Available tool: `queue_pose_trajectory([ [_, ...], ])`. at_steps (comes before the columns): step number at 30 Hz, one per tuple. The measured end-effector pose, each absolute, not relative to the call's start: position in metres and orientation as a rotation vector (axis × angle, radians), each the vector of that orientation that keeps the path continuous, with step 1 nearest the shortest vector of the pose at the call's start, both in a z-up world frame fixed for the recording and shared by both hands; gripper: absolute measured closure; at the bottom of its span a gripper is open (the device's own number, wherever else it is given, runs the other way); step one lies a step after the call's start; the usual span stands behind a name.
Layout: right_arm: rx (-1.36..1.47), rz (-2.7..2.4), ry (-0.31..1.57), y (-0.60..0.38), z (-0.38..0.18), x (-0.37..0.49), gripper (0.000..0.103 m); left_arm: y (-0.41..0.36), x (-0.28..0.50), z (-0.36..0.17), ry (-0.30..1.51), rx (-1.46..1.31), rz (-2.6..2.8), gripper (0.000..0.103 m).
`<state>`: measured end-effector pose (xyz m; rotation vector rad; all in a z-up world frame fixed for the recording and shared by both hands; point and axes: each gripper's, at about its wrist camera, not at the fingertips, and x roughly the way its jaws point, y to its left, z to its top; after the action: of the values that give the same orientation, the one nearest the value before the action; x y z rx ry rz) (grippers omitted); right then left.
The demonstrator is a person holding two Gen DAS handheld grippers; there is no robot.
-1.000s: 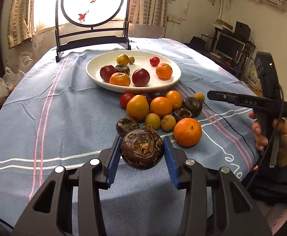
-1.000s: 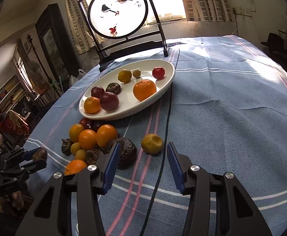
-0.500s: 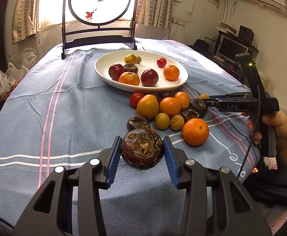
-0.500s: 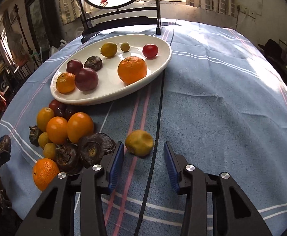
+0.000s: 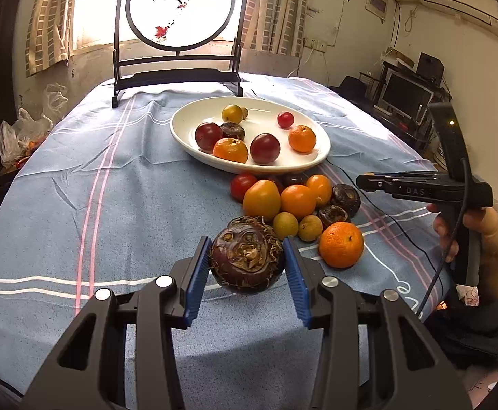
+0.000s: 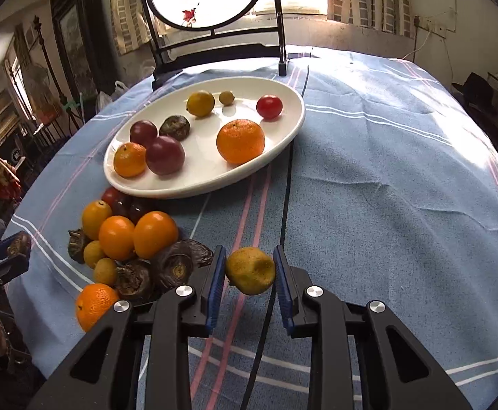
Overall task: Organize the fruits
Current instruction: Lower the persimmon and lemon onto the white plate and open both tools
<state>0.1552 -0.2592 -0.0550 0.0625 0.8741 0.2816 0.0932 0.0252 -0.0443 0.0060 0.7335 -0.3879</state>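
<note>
My left gripper (image 5: 247,266) is shut on a dark purple water chestnut (image 5: 247,254) and holds it above the cloth, short of the fruit pile. My right gripper (image 6: 249,270) is closed on a dull yellow fruit (image 6: 250,270) that looks lifted just off the cloth. A white oval plate (image 5: 303,165) holds oranges, plums, a cherry tomato and small yellow fruits; it also shows in the right wrist view (image 6: 194,184). A loose pile of oranges (image 5: 296,201), chestnuts and small fruits lies in front of the plate.
A round blue striped tablecloth (image 5: 112,188) covers the table. A black framed round screen (image 5: 180,7) stands at the far edge. A black cable (image 6: 284,205) runs across the cloth beside the plate. The right gripper's handle and hand (image 5: 467,205) show at the right.
My right gripper has moved in and closed on the yellow fruit. My left gripper has moved closer to the pile and plate, still holding the water chestnut.
</note>
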Motion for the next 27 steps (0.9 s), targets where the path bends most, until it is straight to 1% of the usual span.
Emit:
queue_pose_trajectory([
  [7, 0.213, 0.355, 0.796, -0.279, -0.021, 0.168, 0.075, 0.018, 0.12, -0.035, 0.72, -0.034, -0.428, 0.061],
  [11, 0.194, 0.369, 0.737, -0.266, 0.003, 0.19, 0.075, 0.007, 0.151, -0.019, 0.695, -0.026, -0.442, 0.061],
  [14, 0.205, 0.382, 0.729, -0.254, 0.013, 0.217, 0.075, -0.003, 0.188, -0.005, 0.684, -0.014, -0.436, 0.061],
  [18, 0.218, 0.366, 0.751, -0.241, 0.005, 0.261, 0.075, -0.011, 0.25, 0.002, 0.702, -0.035, -0.42, 0.061],
  [22, 0.242, 0.351, 0.809, -0.233, -0.017, 0.301, 0.075, -0.016, 0.308, -0.013, 0.784, -0.045, -0.391, 0.061],
  [25, 0.234, 0.353, 0.819, -0.23, -0.026, 0.31, 0.072, -0.019, 0.332, -0.023, 0.836, -0.047, -0.385, 0.06],
  [26, 0.231, 0.352, 0.805, -0.23, -0.026, 0.308, 0.059, -0.019, 0.335, -0.025, 0.839, -0.058, -0.381, 0.059],
  [27, 0.231, 0.351, 0.787, -0.23, -0.025, 0.305, 0.053, -0.017, 0.337, -0.025, 0.838, -0.074, -0.384, 0.051],
])
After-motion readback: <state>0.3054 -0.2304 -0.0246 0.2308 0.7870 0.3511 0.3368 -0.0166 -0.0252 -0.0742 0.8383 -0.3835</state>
